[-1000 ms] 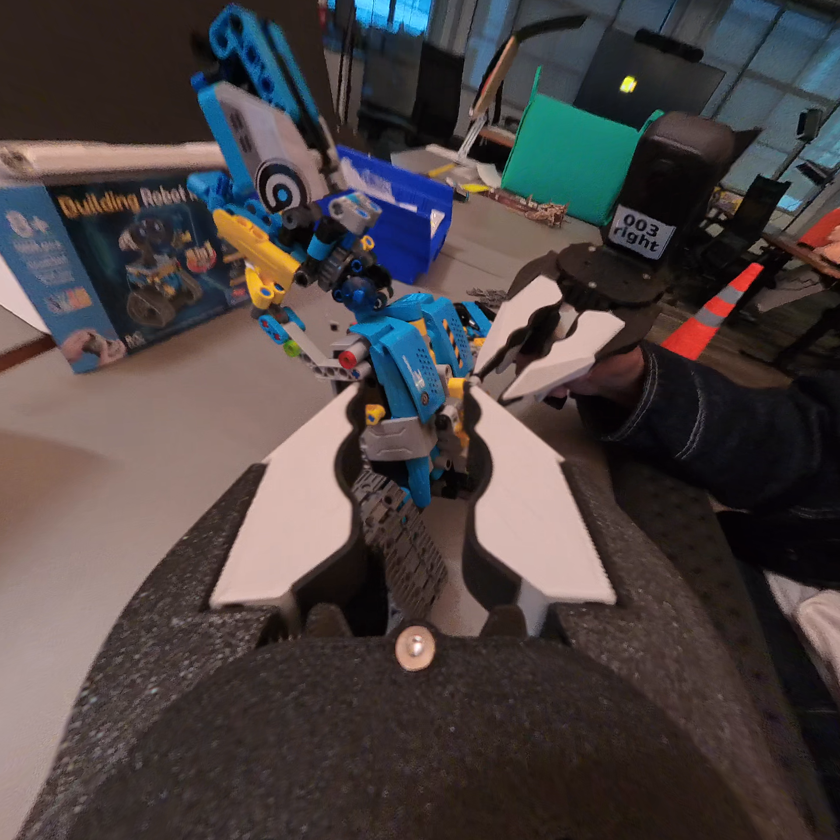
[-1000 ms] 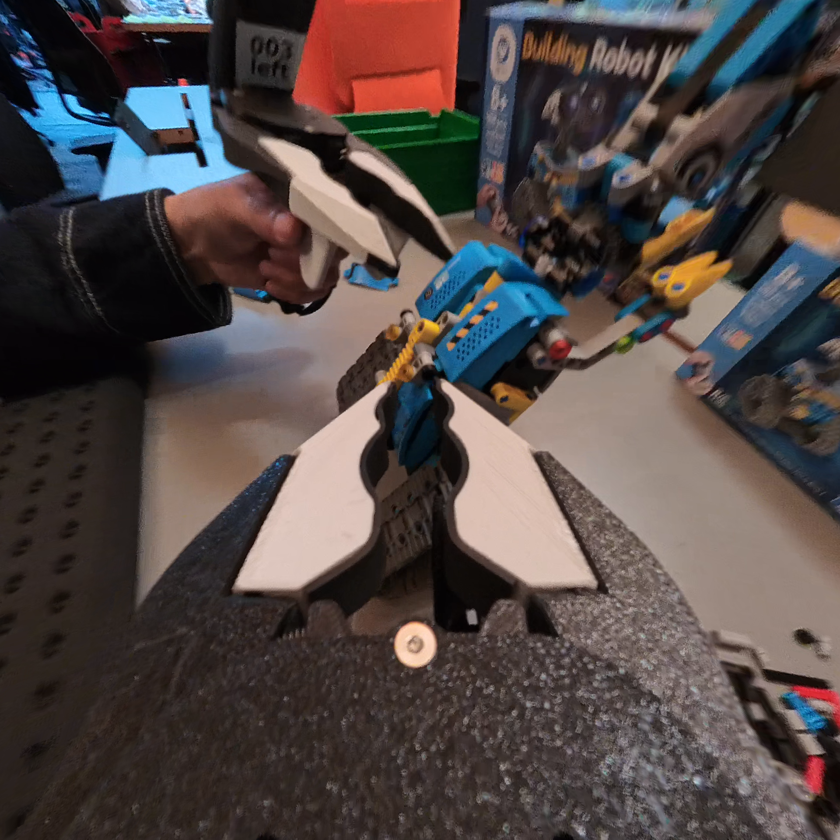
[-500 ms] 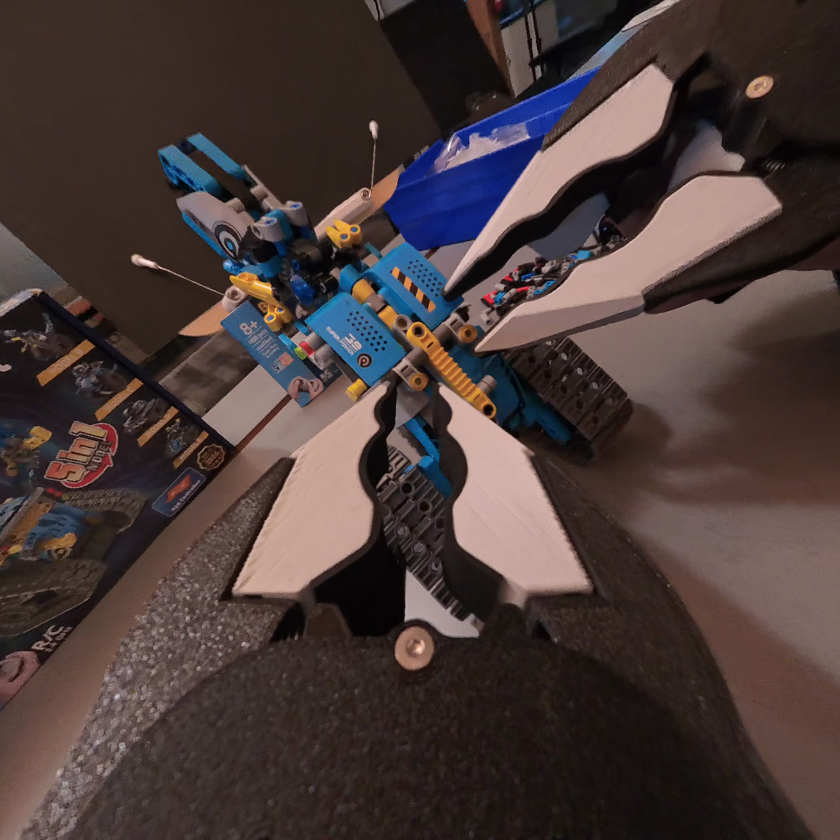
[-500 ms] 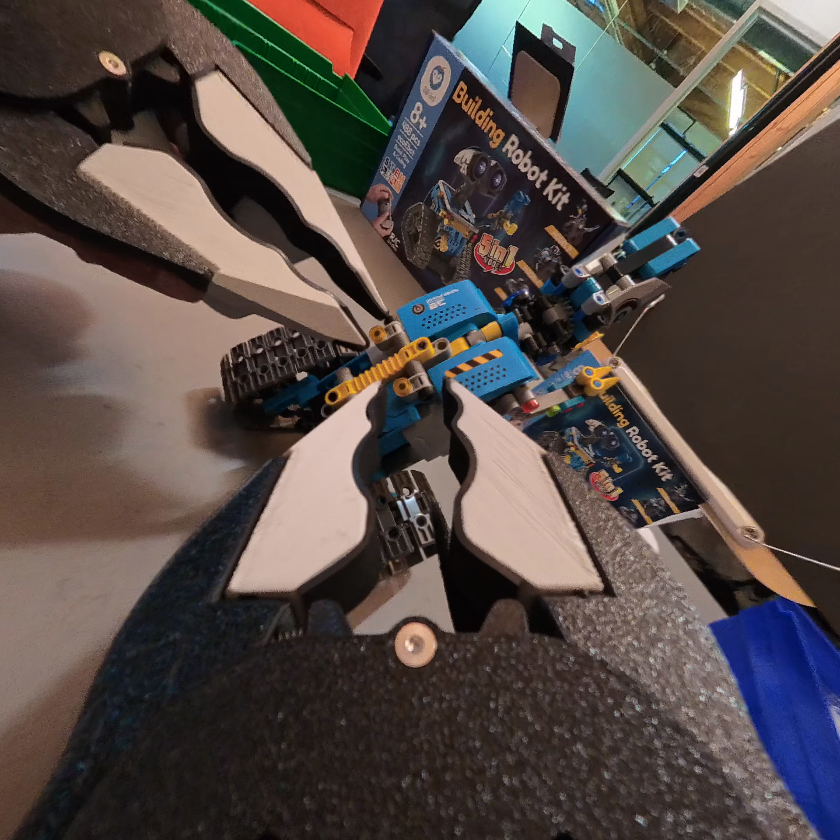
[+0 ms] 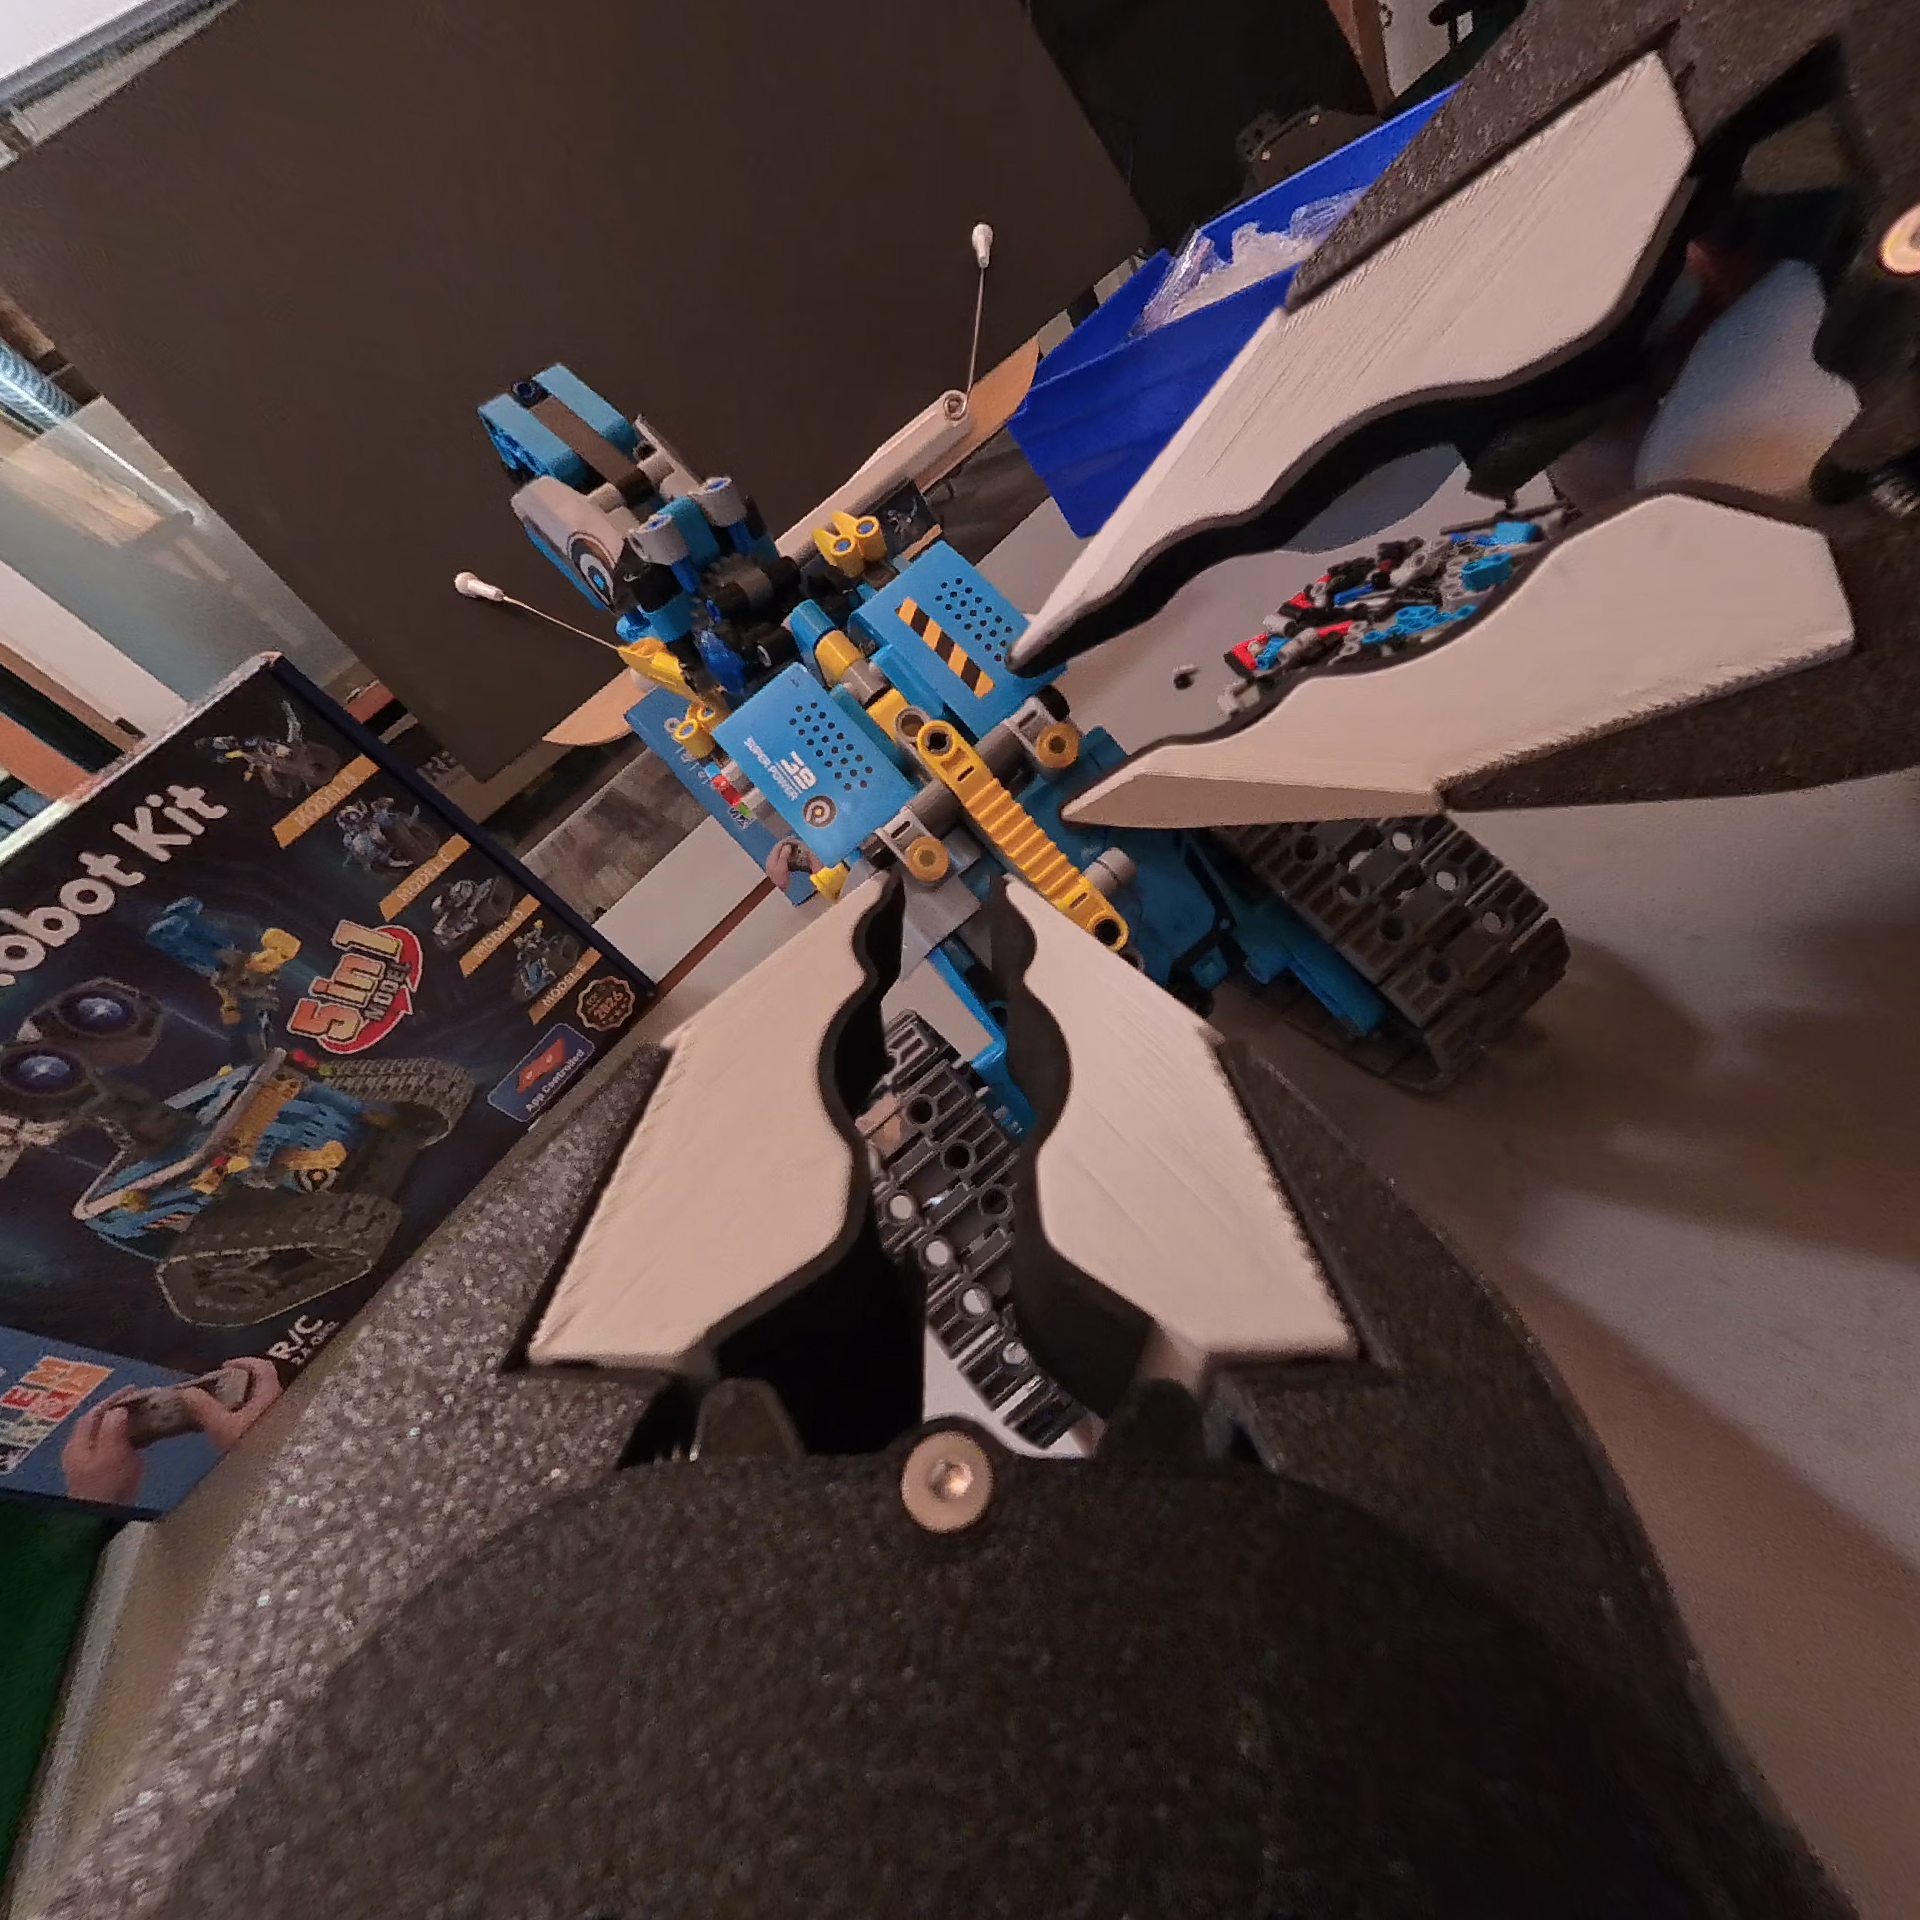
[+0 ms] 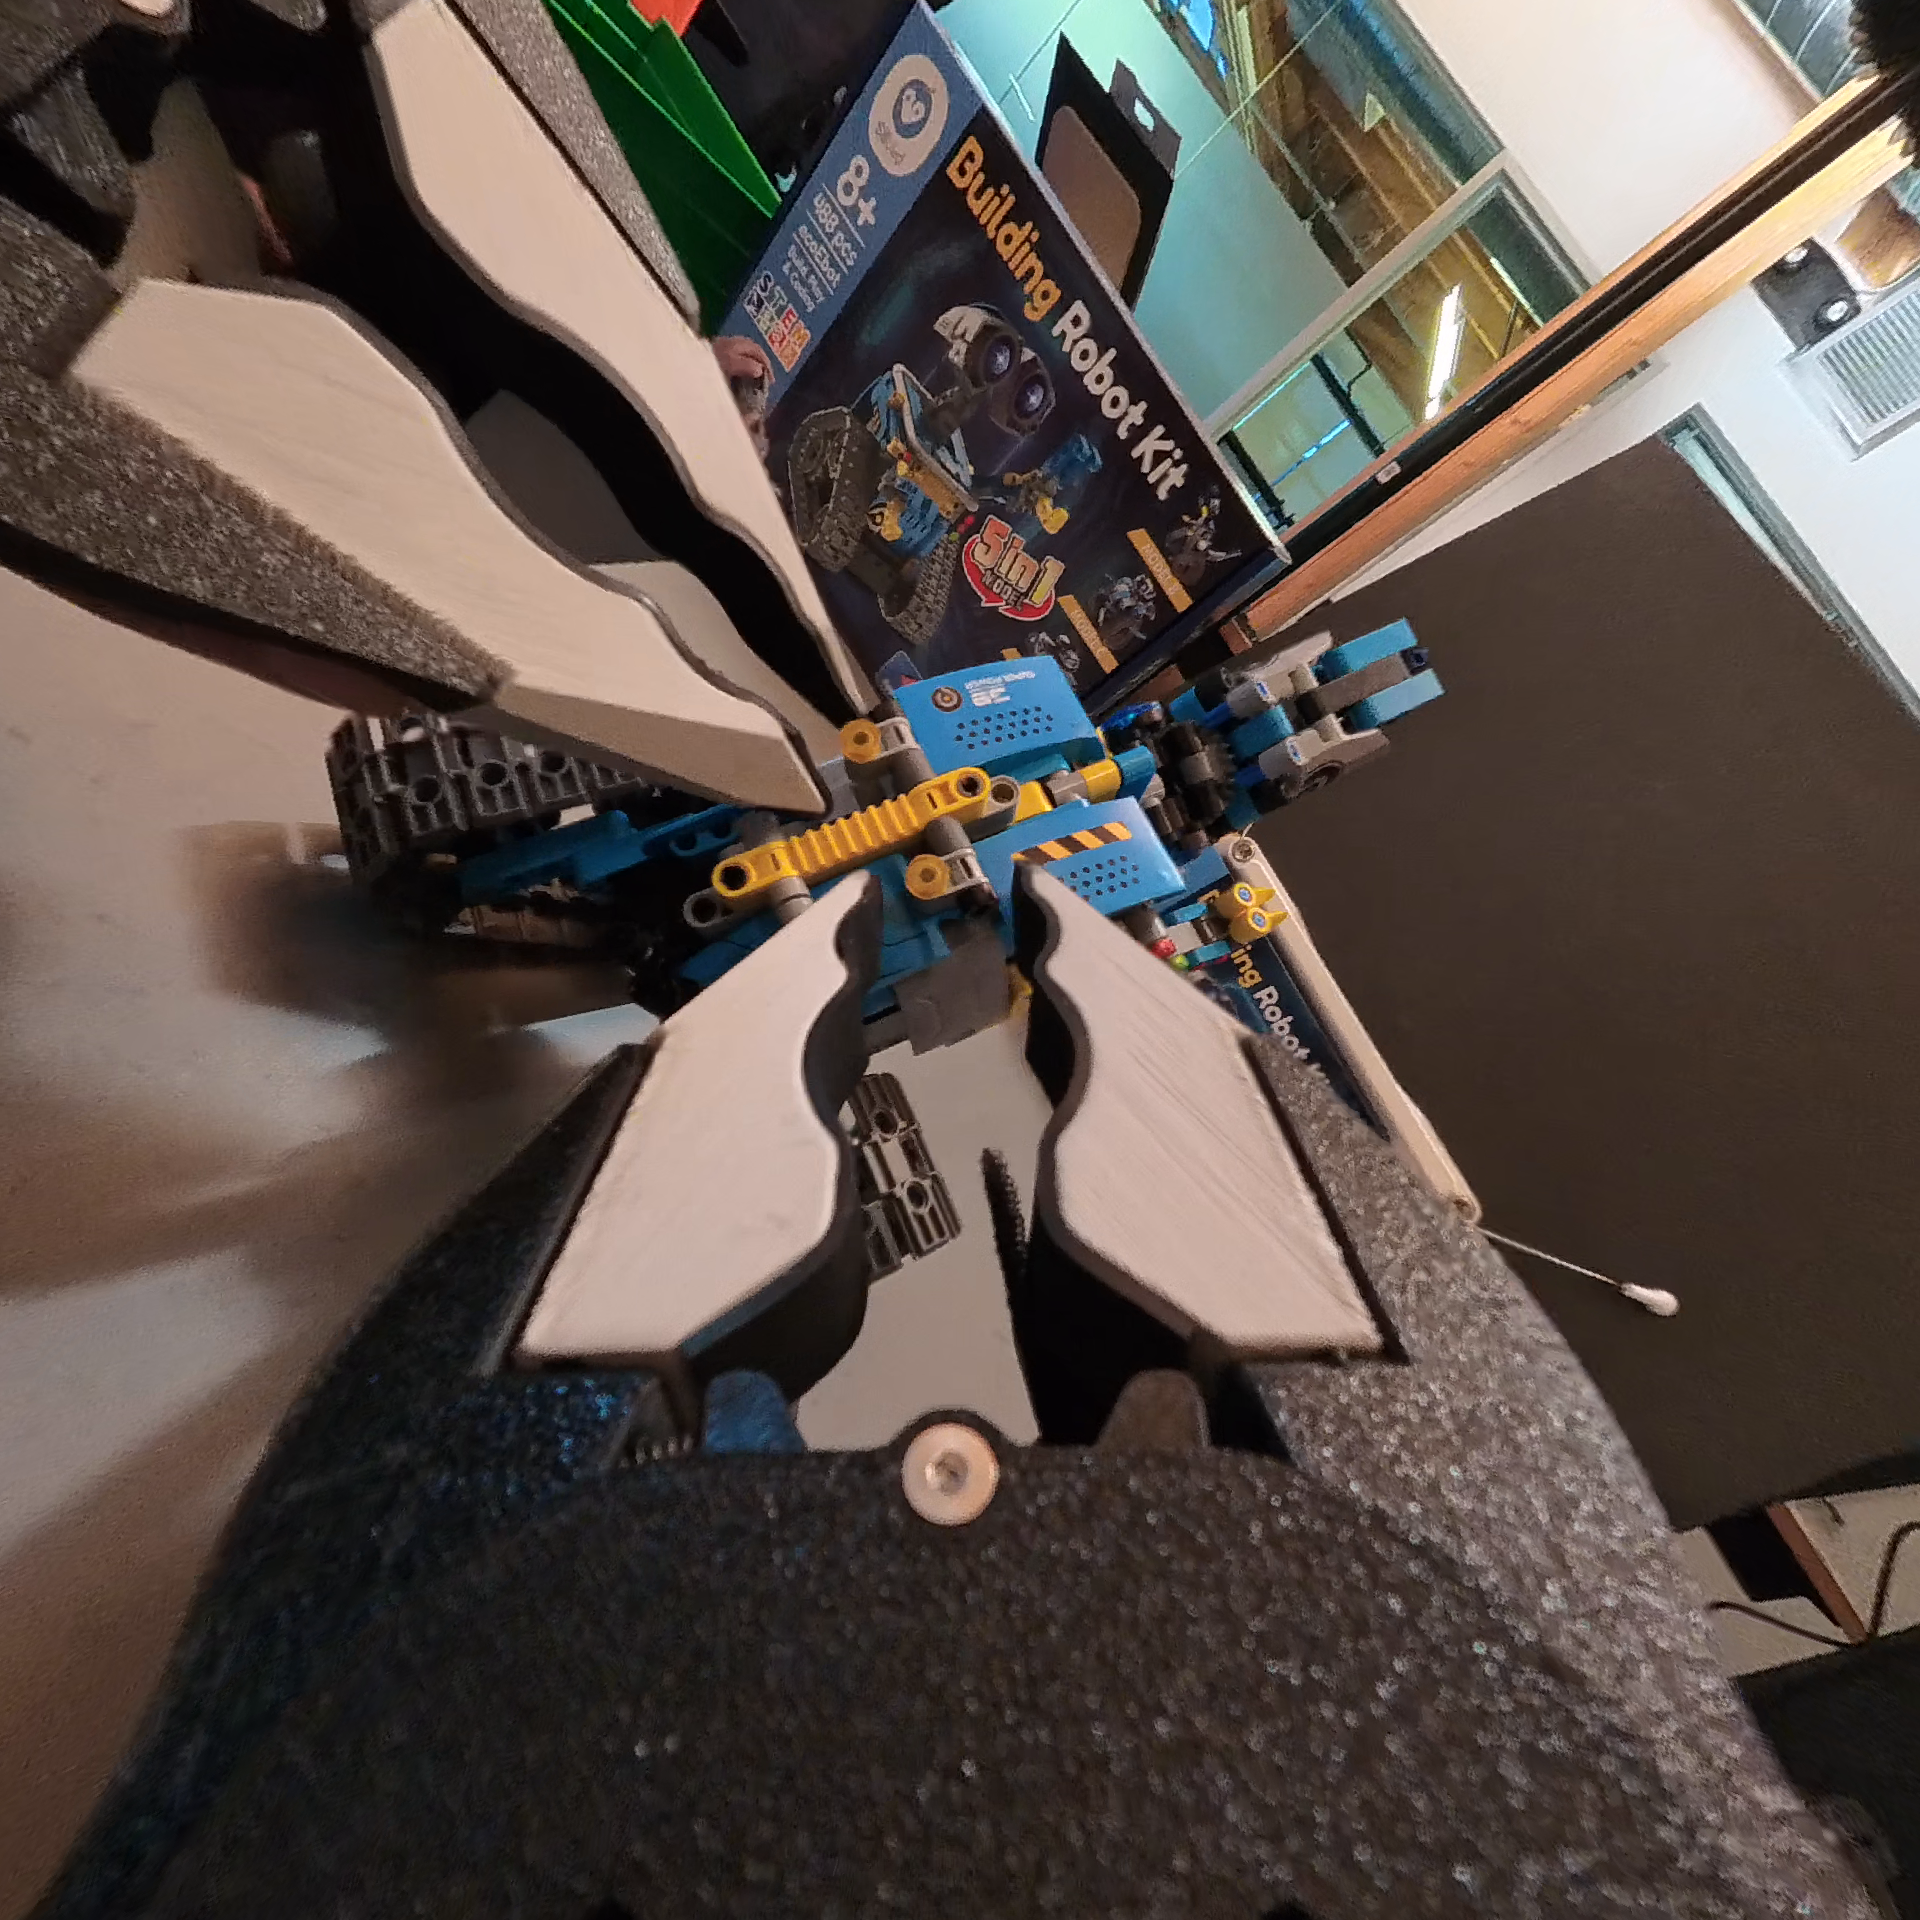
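Note:
A blue brick-built toy robot (image 5: 831,748) with dark grey tracks (image 5: 1403,914) and a yellow toothed bar (image 5: 1008,821) is held between both grippers, close over the grey table (image 5: 1714,1195). My left gripper (image 5: 948,899) is shut on a blue and grey part at the robot's lower body. My right gripper (image 5: 1044,732) comes in from the upper right, its tips against the robot's striped blue panel. In the right wrist view my right gripper (image 6: 945,883) is shut on the robot's blue body (image 6: 987,717). The left gripper (image 6: 842,758) meets it from the upper left.
A dark kit box (image 5: 260,1039) stands left of the robot and shows in the right wrist view (image 6: 997,416). A blue bin (image 5: 1132,395) and a pile of loose small parts (image 5: 1382,603) lie behind. A green bin (image 6: 665,135) and a black panel (image 6: 1610,935) stand nearby. My left and right fingertips are right by each other.
Both grippers have rolled over sideways with the robot in them, so it has gone from upright to tipped over. The two grippers now sit closer together on it.

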Available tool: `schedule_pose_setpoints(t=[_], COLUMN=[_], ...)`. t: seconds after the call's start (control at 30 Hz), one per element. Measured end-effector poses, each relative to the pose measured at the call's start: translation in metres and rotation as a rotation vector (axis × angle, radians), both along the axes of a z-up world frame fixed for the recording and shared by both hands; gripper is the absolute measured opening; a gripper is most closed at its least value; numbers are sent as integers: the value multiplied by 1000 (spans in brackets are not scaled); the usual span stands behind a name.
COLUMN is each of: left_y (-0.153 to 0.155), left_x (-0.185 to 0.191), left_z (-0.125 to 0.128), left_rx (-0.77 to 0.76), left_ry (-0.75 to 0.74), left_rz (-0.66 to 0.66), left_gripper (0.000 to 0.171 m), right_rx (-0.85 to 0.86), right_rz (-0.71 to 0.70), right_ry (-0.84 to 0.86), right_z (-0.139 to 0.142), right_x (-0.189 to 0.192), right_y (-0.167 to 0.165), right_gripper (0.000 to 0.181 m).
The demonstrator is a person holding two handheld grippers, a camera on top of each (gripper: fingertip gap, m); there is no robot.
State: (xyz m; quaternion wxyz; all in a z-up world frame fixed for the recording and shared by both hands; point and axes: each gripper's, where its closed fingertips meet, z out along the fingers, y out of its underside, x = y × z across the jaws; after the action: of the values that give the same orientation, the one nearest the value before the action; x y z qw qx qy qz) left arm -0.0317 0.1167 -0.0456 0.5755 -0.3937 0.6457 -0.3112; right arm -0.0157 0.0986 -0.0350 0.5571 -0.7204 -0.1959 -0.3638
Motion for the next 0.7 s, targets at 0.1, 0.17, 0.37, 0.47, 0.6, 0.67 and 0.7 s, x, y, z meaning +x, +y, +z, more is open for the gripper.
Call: schedule_pose_setpoints(t=[0.1, 0.17, 0.37, 0.47, 0.6, 0.67, 0.7], left_y=[3, 7, 14, 14, 13, 13, 12], left_x=[5, 7, 13, 17, 18, 17, 17], left_z=[3, 5, 1, 2, 2, 2, 2], left_rx=[-17, -39, -98, -106, -170, -258, -328], left_ry=[-16, -22, 6, 0, 26, 33, 38], left_rz=[18, 31, 24, 15, -20, -46, -65], left_gripper=[14, 9, 6, 6, 5, 5, 5], right_rx=[5, 8, -17, -20, -16, -14, -14], right_rz=[2, 1, 48, 43, 39, 47, 47], right_ry=[-8, 19, 107, 97, 93, 106, 101], right_z=[0, 1, -3, -5, -5, -5, -5], right_x=[1, 3, -3, -4, -3, -4, -4], right_y=[6, 8, 9, 9, 9, 9, 9], right_gripper=[18, 14, 12, 4, 5, 5, 6])
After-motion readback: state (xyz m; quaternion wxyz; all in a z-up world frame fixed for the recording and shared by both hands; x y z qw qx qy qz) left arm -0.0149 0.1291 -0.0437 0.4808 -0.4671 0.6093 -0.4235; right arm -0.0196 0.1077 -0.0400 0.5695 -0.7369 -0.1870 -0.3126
